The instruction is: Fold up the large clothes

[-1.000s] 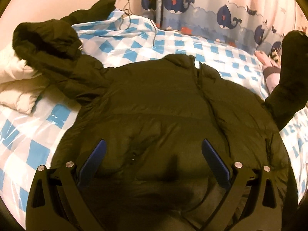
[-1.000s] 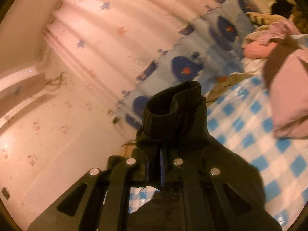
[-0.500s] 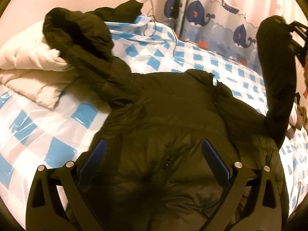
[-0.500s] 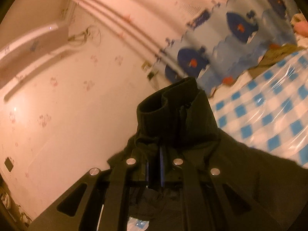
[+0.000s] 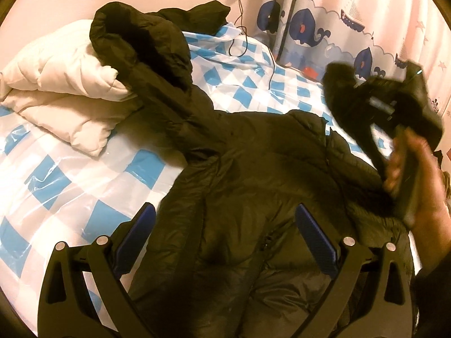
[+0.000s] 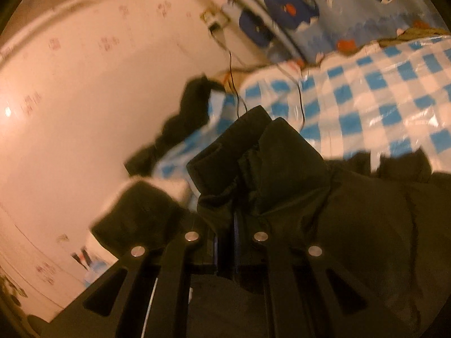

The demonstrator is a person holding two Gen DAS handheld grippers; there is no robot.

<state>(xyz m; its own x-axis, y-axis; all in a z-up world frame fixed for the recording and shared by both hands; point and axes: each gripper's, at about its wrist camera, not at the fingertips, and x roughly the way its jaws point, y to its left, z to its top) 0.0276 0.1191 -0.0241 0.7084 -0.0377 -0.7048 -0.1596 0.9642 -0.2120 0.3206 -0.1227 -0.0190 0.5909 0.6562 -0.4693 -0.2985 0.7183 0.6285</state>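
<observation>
A large black puffer jacket (image 5: 253,174) lies spread on the blue-and-white checked bed cover (image 5: 67,177). Its left sleeve (image 5: 146,56) runs up over a white quilt. My left gripper (image 5: 225,231) is open and empty, hovering over the jacket's lower body. My right gripper (image 6: 225,242) is shut on the cuff of the right sleeve (image 6: 262,155) and holds it raised over the jacket's right side. In the left wrist view that gripper and the hand holding it (image 5: 394,129) show blurred at the right, with the sleeve cuff (image 5: 341,84) hanging from it.
A folded white quilt (image 5: 62,93) lies at the bed's left. Another dark garment (image 5: 203,14) lies by the wall. A charger cable (image 5: 239,28) runs from a wall socket onto the bed. A whale-print curtain (image 5: 324,28) hangs behind.
My right gripper has swung the held sleeve leftward and down over the jacket. The left gripper has shifted view leftward, staying open.
</observation>
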